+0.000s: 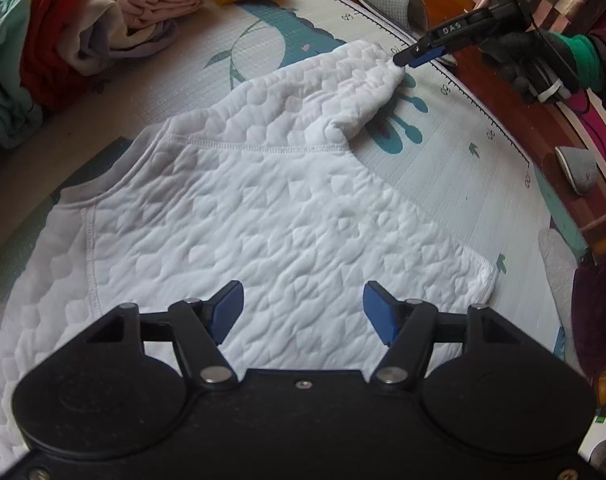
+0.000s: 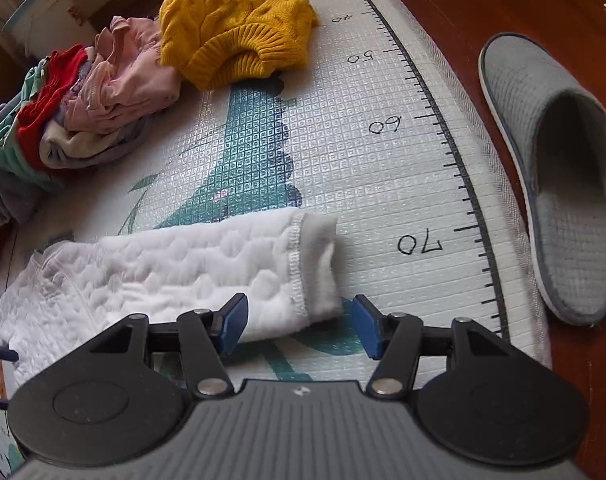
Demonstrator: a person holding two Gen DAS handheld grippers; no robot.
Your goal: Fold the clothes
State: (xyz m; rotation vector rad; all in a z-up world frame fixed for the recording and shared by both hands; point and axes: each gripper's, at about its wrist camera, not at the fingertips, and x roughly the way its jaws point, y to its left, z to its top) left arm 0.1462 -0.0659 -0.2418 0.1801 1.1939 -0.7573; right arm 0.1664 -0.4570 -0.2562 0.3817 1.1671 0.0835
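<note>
A white quilted sweatshirt [image 1: 243, 216] lies spread on a printed play mat [image 1: 443, 160]. My left gripper [image 1: 301, 314] hovers open over its body, holding nothing. One sleeve [image 2: 183, 264] stretches to the right, its cuff [image 2: 317, 264] lying between the open blue pads of my right gripper [image 2: 299, 326]. In the left wrist view the right gripper [image 1: 403, 58] sits at the sleeve's tip [image 1: 383, 64], touching or just beside it.
A pile of clothes, red, pink, mint and grey [image 1: 63, 40], lies at the mat's far left, with a yellow knit sweater [image 2: 231, 24] behind. Grey slippers [image 2: 555, 168] [image 1: 579, 168] rest on the wooden floor beyond the mat's ruler edge [image 2: 455, 152].
</note>
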